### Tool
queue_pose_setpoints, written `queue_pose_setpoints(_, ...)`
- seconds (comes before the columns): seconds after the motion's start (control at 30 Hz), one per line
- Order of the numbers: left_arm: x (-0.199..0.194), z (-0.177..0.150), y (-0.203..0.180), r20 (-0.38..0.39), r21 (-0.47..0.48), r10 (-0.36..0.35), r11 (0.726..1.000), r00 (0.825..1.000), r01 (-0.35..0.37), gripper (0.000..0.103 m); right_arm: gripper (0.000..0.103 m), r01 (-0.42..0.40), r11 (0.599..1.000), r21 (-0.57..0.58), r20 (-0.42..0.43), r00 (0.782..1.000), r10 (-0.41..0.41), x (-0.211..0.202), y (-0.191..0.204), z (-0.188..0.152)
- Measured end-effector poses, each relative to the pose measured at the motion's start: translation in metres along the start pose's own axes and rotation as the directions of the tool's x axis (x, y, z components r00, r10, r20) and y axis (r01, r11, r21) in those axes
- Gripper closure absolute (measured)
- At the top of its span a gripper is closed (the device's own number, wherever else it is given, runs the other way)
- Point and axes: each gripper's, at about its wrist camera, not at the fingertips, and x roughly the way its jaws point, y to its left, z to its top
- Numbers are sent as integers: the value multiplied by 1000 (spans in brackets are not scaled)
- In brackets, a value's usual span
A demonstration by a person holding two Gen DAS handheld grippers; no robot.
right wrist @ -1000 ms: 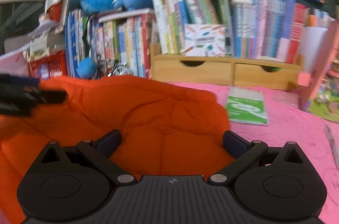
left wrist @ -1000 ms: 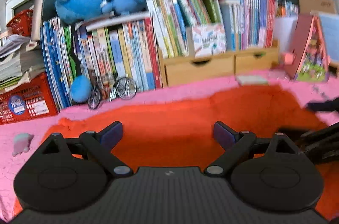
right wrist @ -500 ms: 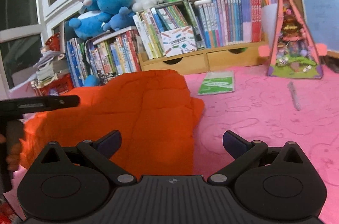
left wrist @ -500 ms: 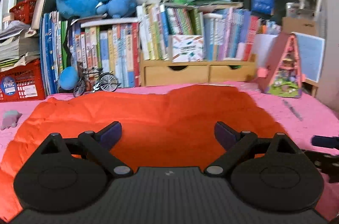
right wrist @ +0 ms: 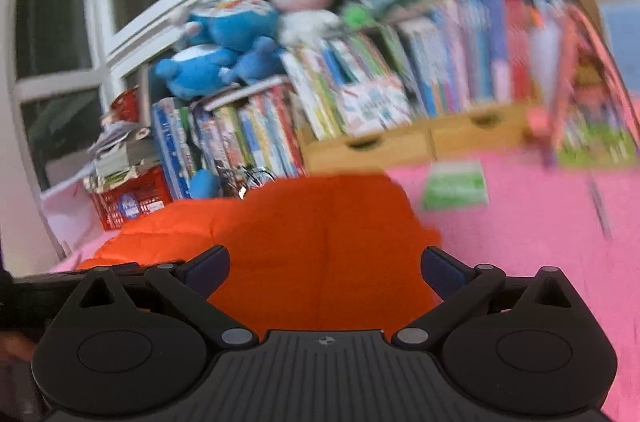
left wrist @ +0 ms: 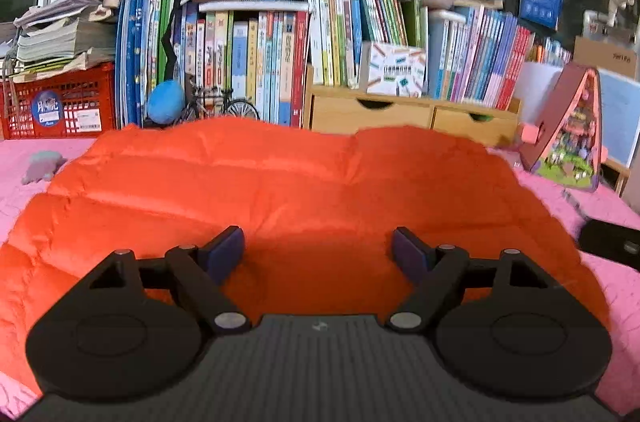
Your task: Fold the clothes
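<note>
An orange puffer jacket [left wrist: 280, 190] lies spread on a pink tablecloth [right wrist: 540, 222] in front of a wall of books [left wrist: 256, 54], still broad and puffy, so the folding looks barely begun or only partly done. The left gripper [left wrist: 319, 249] hovers over its near edge, jaws closing with only jacket fabric beneath them and nothing pinched yet. The right gripper [right wrist: 325, 267] stands open over the jacket's right side, holding nothing.
</note>
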Motion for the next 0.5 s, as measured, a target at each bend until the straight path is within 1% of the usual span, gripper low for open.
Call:
queue_pose_setpoints(0.1,7,-6,-6,-9,26,23,999,1000,-23,21,0,26,990,138,-23,999,-23,-22,-18,-14)
queue_pose_setpoints(0.17,9,-7,-8,-18,24,31,999,999,-31,21,0,28,980,199,-27,999,-23,-31,-26,-20)
queue_pose_setpoints(0.27,2,-6,-7,-21,0,25,1000,999,-25,22,0,37,976,214,-30,999,-31,-36,-25,-25)
queue_pose_setpoints(0.3,-3,-6,-6,-18,-17,11,1000,1000,-11,23,0,41,976,212,-31,999,-35,-37,-24,-26)
queue_pose_setpoints(0.33,-8,-6,-4,-14,-37,-7,999,1000,6,23,5,42,979,200,-23,999,-38,-39,-21,-26)
queue_pose_setpoints(0.37,-13,-7,-3,-8,-56,-28,998,1000,28,29,11,42,982,183,-10,999,-41,-40,-17,-25)
queue_pose_setpoints(0.4,-18,-6,0,-4,-74,-55,996,998,55,44,27,42,985,167,3,999,-43,-42,-13,-24)
queue_pose_setpoints(0.43,-23,-5,4,-1,-98,-93,991,996,92,51,44,44,989,144,11,999,-46,-43,-8,-22)
queue_pose_setpoints(0.47,-26,-3,10,-3,-127,-137,983,991,135,58,50,60,993,99,12,998,-61,-42,0,-20)
queue_pose_setpoints(0.5,-28,0,17,-11,-152,-176,973,984,172,59,55,72,996,49,9,997,-72,-40,10,-20)
